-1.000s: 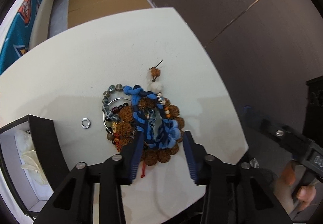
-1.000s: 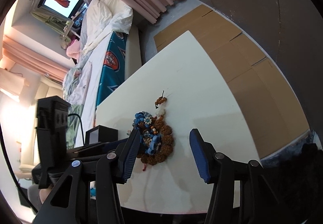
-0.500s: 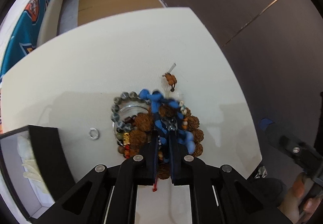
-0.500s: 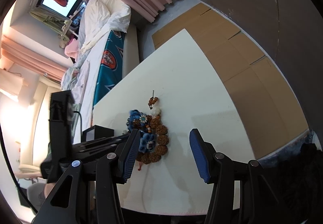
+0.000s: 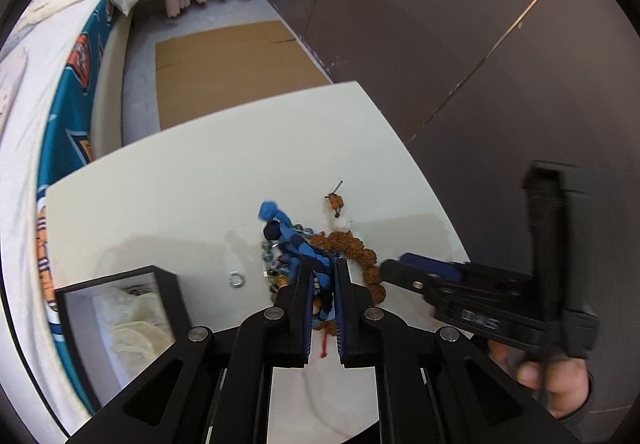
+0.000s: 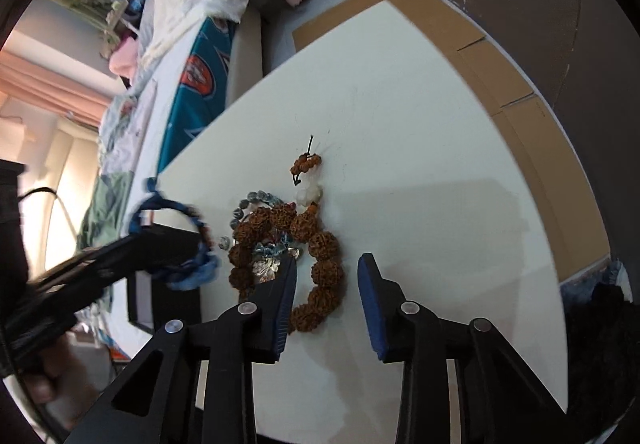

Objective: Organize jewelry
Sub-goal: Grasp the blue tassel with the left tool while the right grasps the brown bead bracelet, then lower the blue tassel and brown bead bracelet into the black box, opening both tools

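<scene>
- Left gripper (image 5: 323, 276) is clamping the blue braided bracelet (image 5: 294, 240), lifting it at the pile's 9 o'clock; soft, light, drapes.
- Right gripper (image 6: 326, 276), jaws just narrowing but still apart, is straddling the brown seed-bead strand (image 6: 324, 268) on the table (image 6: 420, 124); knobbly, grip one bead.

No legible text. Right tool (image 5: 420, 268) body has small raised lettering, too blurred to read. Teal blanket (image 6: 200, 76) on the bed shows an orange round logo, wording too small to make out.
</scene>
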Motion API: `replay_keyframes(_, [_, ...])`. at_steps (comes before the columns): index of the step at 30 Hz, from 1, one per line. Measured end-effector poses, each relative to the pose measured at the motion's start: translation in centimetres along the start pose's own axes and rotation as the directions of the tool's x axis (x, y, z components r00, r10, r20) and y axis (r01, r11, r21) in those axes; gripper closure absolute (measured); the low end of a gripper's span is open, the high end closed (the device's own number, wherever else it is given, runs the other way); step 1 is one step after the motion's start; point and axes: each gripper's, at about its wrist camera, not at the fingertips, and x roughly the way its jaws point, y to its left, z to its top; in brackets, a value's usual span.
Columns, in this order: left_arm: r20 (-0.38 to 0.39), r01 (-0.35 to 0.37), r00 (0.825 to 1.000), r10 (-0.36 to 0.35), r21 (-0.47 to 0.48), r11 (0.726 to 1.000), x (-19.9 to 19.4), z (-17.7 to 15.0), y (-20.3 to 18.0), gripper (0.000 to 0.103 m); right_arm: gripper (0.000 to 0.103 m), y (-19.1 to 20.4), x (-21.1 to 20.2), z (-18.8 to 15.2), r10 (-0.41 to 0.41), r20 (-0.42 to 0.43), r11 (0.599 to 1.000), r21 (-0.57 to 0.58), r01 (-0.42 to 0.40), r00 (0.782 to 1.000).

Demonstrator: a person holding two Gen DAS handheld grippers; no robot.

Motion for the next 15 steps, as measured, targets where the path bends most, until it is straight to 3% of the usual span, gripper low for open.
replay_keyframes(5, [0.031,-0.013,0.999,0.013,0.001,1.000,-2.1,-0.3,0.8,0.094,0.069,1.4,1.1,0.0,-0.046,-0.023,0.997,-0.056,0.044,0.999])
replay_keyframes(8, [0.045,-0.022,0.999,0.022,-0.009,1.000,-3.0,-0.6,1.5,0.094,0.069,2.7,2.0,-0.6,-0.113,-0.033,0.987,-0.119,0.108,0.993])
replay_keyframes(11, [0.059,-0.032,0.998,0.033,-0.017,0.999,-4.3,-1.1,2.7,0.094,0.082,3.9,2.6,-1.1,-0.215,-0.006,0.958,-0.194,0.210,0.977])
replay_keyframes(13, [0.065,-0.040,0.997,0.041,-0.017,0.999,-5.1,-1.6,3.2,0.094,0.082,4.5,2.7,-1.5,-0.265,0.018,0.935,-0.241,0.262,0.964])
replay_keyframes(15, [0.072,-0.054,0.996,0.055,-0.014,0.998,-6.0,-2.1,3.9,0.094,0.082,4.8,2.3,-1.6,-0.258,0.039,0.935,-0.243,0.259,0.965])
